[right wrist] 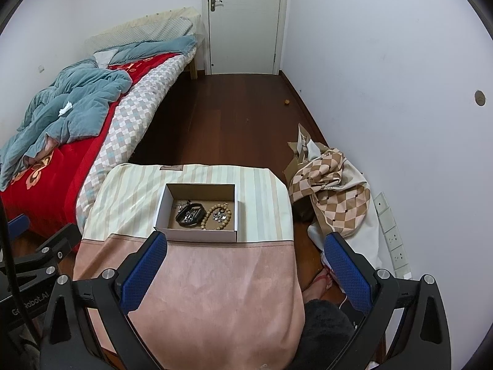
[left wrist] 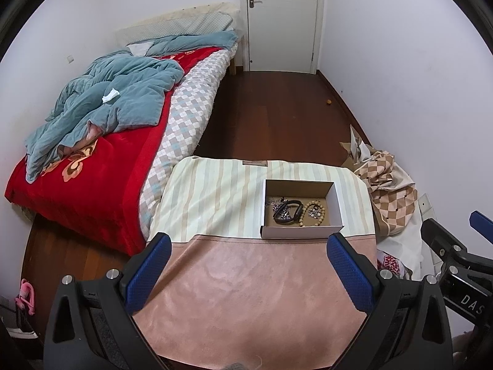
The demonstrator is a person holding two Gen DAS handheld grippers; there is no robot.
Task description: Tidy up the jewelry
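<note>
A shallow cardboard box with white outer walls (left wrist: 300, 232) (right wrist: 197, 235) sits on a cloth-covered table (left wrist: 246, 283) (right wrist: 212, 280). Inside lie a black bracelet (left wrist: 288, 212) (right wrist: 190, 212), a wooden bead bracelet (left wrist: 312, 212) (right wrist: 217, 214) and small silvery pieces. My left gripper (left wrist: 249, 273) is open and empty, held over the pink part of the cloth, short of the box. My right gripper (right wrist: 246, 269) is open and empty, also short of the box, toward the table's right edge. Each gripper shows at the edge of the other's view.
A bed (left wrist: 101, 166) (right wrist: 61, 141) with a red blanket and a blue quilt stands to the left. Crumpled checked cloth and cardboard (left wrist: 385, 191) (right wrist: 329, 191) lie on the floor at the right by the wall. A white door (left wrist: 282, 18) is at the back.
</note>
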